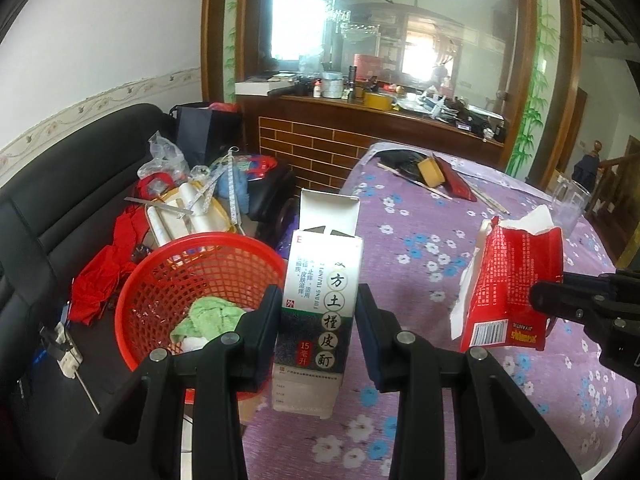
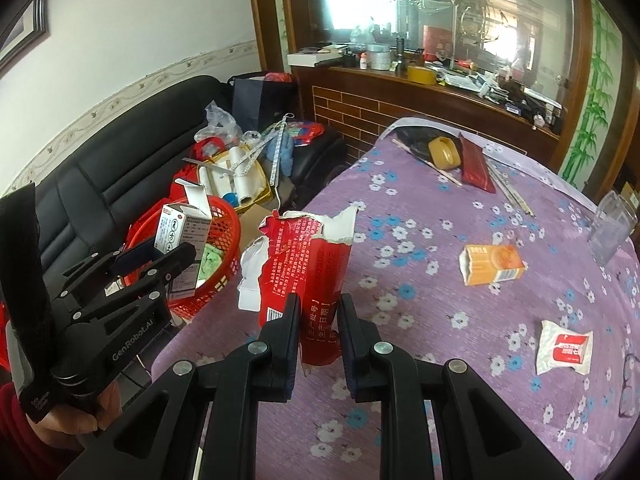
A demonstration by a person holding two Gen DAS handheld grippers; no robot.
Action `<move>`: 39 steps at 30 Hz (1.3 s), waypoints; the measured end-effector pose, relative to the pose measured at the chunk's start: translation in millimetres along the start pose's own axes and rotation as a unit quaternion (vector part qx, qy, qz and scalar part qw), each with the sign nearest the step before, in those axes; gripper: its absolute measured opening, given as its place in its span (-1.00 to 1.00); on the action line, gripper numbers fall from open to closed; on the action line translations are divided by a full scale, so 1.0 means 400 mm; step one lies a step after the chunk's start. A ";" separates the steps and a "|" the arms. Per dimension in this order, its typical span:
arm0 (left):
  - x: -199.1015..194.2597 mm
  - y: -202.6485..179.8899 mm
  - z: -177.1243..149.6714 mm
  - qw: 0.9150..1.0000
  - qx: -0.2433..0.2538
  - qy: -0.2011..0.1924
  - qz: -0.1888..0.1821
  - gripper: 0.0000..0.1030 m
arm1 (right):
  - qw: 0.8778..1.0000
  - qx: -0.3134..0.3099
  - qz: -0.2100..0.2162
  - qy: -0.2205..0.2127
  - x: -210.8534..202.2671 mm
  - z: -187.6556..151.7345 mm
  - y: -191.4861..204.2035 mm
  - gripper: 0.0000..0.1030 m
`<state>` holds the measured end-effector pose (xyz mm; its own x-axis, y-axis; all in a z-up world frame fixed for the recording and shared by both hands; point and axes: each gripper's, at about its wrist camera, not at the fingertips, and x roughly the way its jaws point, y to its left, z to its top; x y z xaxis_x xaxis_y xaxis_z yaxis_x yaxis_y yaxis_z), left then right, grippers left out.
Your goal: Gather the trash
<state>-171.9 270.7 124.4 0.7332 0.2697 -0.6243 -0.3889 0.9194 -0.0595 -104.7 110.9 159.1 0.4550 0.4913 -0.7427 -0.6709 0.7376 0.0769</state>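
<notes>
My left gripper [image 1: 318, 320] is shut on a white medicine box [image 1: 320, 312] with its top flap open, held upright at the table's left edge beside a red mesh basket [image 1: 160, 276]. The basket holds a green cloth [image 1: 204, 316]. My right gripper [image 2: 319, 320] is shut on a torn red paper packet [image 2: 316, 264], held above the purple tablecloth [image 2: 440, 360]. In the right wrist view the left gripper [image 2: 160, 256] holds the white box [image 2: 180, 236] over the basket [image 2: 216, 272]. An orange box [image 2: 492, 265] and a white-and-red sachet [image 2: 565, 347] lie on the table.
A black sofa [image 1: 48, 208] on the left carries red cloth, paper rolls and bags. At the table's far end lie a yellow tape roll [image 2: 445, 152], a dark red pouch [image 2: 476, 166] and sticks. A clear plastic cup [image 2: 612, 228] stands at the right. A wooden counter stands behind.
</notes>
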 end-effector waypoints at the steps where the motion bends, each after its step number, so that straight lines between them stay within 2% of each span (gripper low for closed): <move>1: 0.003 0.010 0.000 1.000 -0.003 0.001 0.002 -0.30 | 1.000 -0.001 0.001 0.000 0.005 0.005 0.005 -0.60; 10: 0.028 0.123 -0.004 0.999 -0.030 0.011 0.031 -0.30 | 1.000 -0.017 0.014 0.006 0.066 0.052 0.064 -0.60; 22: 0.080 0.289 -0.012 0.994 -0.082 0.037 0.066 -0.30 | 0.996 -0.055 0.061 0.036 0.214 0.128 0.190 -0.60; 33: 0.108 0.330 -0.007 0.992 -0.097 0.040 0.067 -0.28 | 0.992 -0.077 0.076 0.063 0.351 0.175 0.292 -0.56; 34: 0.110 0.335 -0.007 0.992 -0.099 0.042 0.068 -0.24 | 0.992 -0.077 0.079 0.067 0.360 0.178 0.298 -0.56; 36: 0.110 0.340 -0.007 0.991 -0.107 0.042 0.066 0.23 | 0.990 -0.076 0.089 0.075 0.378 0.184 0.306 -0.38; 38: 0.101 0.340 -0.008 0.991 -0.107 0.033 0.073 0.24 | 0.991 -0.071 0.092 0.072 0.379 0.188 0.302 -0.19; 39: 0.100 0.338 -0.009 0.991 -0.105 0.033 0.071 0.24 | 0.991 -0.067 0.092 0.068 0.374 0.190 0.297 -0.16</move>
<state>-197.3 404.7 88.4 0.6267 0.3667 -0.6875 -0.5987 0.7913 -0.1237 -71.7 307.1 107.8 0.2396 0.5379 -0.8082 -0.8113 0.5682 0.1377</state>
